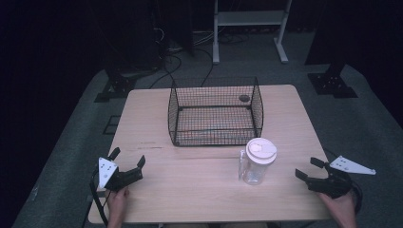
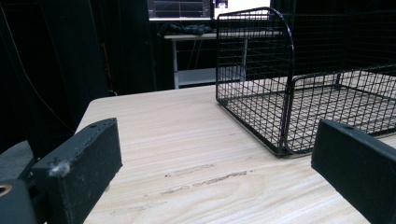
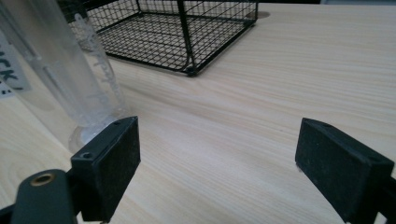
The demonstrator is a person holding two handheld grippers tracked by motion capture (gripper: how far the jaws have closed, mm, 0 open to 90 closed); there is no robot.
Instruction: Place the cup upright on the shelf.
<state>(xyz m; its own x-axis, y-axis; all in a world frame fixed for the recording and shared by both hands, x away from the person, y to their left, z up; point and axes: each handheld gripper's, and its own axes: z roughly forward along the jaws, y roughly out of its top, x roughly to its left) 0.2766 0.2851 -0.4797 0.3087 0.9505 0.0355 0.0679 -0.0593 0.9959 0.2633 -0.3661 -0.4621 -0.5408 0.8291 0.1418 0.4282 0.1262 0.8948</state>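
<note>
Clear plastic catches the eye first: the jar point(image 1: 257, 162), with its white lid, stands upright on the desk point(image 1: 190, 190), just in front of the wire basket's point(image 1: 215, 112) near right corner and apart from it. We hold a gripper in each hand, and neither has hold of anything. Our left gripper point(image 1: 127, 160) rests low near the desk's left front edge, jaws spread wide with bare wood between them; in the left gripper view the basket point(image 2: 299, 88) lies ahead and to the right. Our right gripper point(image 1: 314, 167) sits to the right of the jar, well apart from it, and its jaws stand apart too, empty (the right gripper view shows bare wood between them, with the jar point(image 3: 60, 74) off to the left beyond one pad).

We judge this to be the very start: hands parked, nothing reached for yet, the basket empty. The likely job is getting the jar into the basket. Our right gripper is the nearer one, so the next move calls for swinging it left until the jar's body sits between the pads, keeping the jaws wide enough to clear its sides, then closing squarely on the wall below the lid. Smooth plastic may slip, so a level, centred grip matters before any lift.
</note>
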